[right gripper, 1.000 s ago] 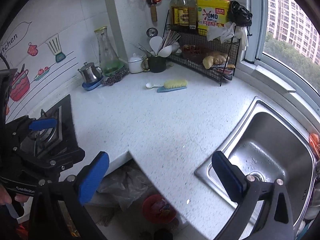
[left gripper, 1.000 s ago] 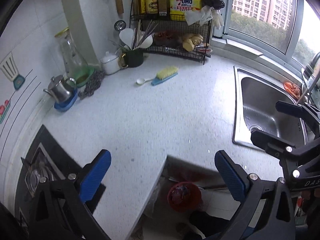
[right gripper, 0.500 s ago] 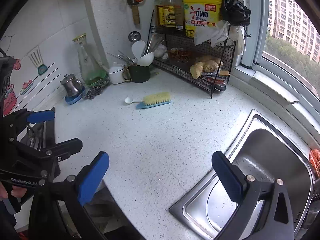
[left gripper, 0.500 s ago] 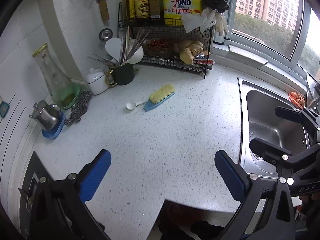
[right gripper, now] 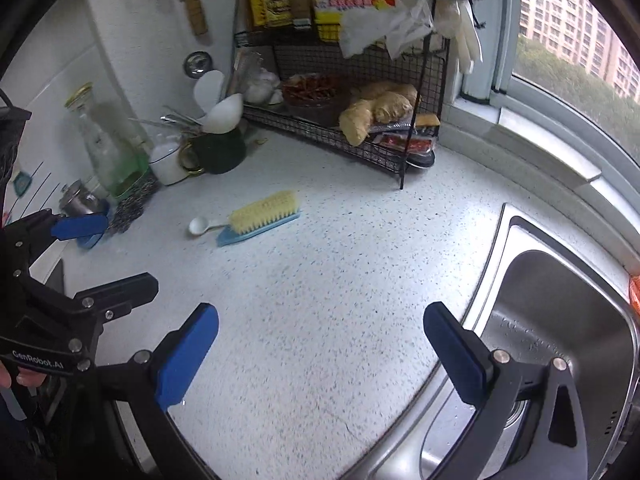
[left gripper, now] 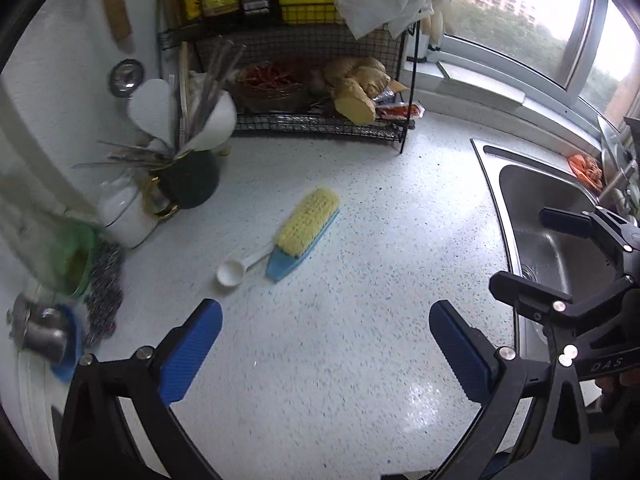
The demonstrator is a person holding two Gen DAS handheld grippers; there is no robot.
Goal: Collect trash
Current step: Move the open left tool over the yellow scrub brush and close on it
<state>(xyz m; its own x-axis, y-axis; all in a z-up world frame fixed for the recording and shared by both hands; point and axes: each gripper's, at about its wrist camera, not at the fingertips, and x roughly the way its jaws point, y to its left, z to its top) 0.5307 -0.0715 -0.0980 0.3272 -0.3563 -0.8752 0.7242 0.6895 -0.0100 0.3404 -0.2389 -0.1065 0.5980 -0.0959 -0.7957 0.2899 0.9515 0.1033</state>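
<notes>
Speckled countertop (left gripper: 340, 320) carries a brush (left gripper: 304, 232) beside a spoon (left gripper: 236, 268); both grippers' fingers (left gripper: 192, 352) spread wide, empty.

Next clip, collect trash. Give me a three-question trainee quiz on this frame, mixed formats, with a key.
1. True or false: the left gripper holds the brush.
2. What touches the brush's handle end? A) spoon B) a fork C) a cup
3. Fill in: the ginger lies on the rack's ____ shelf.

Key: 1 false, both the left and the right gripper are open and empty. 2 A. 3 lower.
</notes>
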